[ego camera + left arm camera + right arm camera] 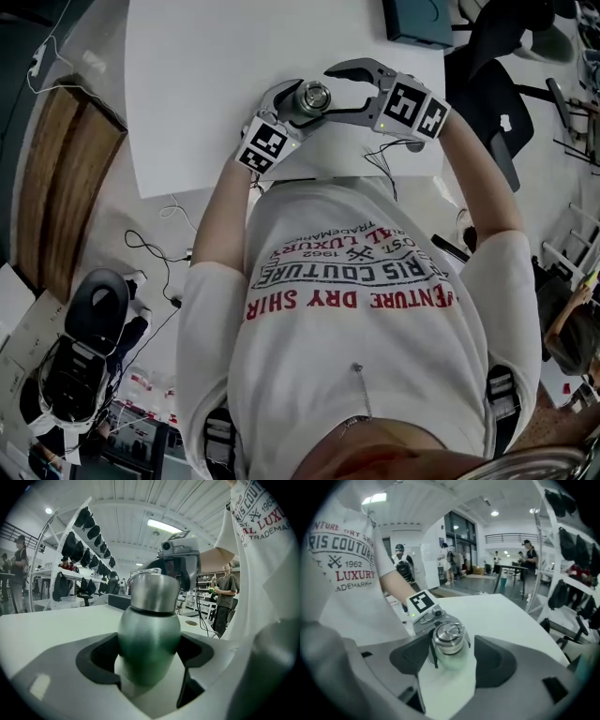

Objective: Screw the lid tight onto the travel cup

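One wide hall with ceiling lights holds hanging racks [70, 550] at ten o'clock in the left gripper view, with people [400, 559] standing about. A white table [234, 84] fills twelve o'clock in the head view. Near its close edge stands the green cup [149, 639], with a steel lid [449, 634] on top. The left gripper [149, 660] pinches the cup's body. The right gripper [452, 658] is spread around the lid.

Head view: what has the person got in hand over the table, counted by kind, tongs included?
Cup: 1
Lid: 1
Tongs: 2 (left tongs, right tongs)
Total: 4
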Tool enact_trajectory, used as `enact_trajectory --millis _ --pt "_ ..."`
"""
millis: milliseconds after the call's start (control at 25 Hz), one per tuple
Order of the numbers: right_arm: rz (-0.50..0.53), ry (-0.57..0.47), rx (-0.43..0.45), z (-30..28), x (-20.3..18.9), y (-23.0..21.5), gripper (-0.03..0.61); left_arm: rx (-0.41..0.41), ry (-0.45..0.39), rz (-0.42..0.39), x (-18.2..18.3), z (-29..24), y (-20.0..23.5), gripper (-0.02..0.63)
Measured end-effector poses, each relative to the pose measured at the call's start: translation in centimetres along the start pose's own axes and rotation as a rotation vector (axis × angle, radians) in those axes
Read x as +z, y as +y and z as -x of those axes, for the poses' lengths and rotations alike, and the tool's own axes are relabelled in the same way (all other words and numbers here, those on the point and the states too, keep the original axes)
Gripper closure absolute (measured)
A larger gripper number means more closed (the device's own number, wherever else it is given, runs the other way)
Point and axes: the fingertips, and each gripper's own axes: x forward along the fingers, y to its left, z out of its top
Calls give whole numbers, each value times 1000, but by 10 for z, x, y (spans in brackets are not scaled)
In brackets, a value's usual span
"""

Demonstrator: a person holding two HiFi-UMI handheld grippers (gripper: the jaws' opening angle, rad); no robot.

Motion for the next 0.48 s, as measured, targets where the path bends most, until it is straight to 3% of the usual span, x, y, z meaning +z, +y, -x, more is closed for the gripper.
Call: enact_trajectory --millis 200,480 --pt "83 92 243 -12 0 5 307 -3 3 3 -1 0 4 230" --pt "162 123 367 -17 5 8 325 3 4 1 0 -1 0 230"
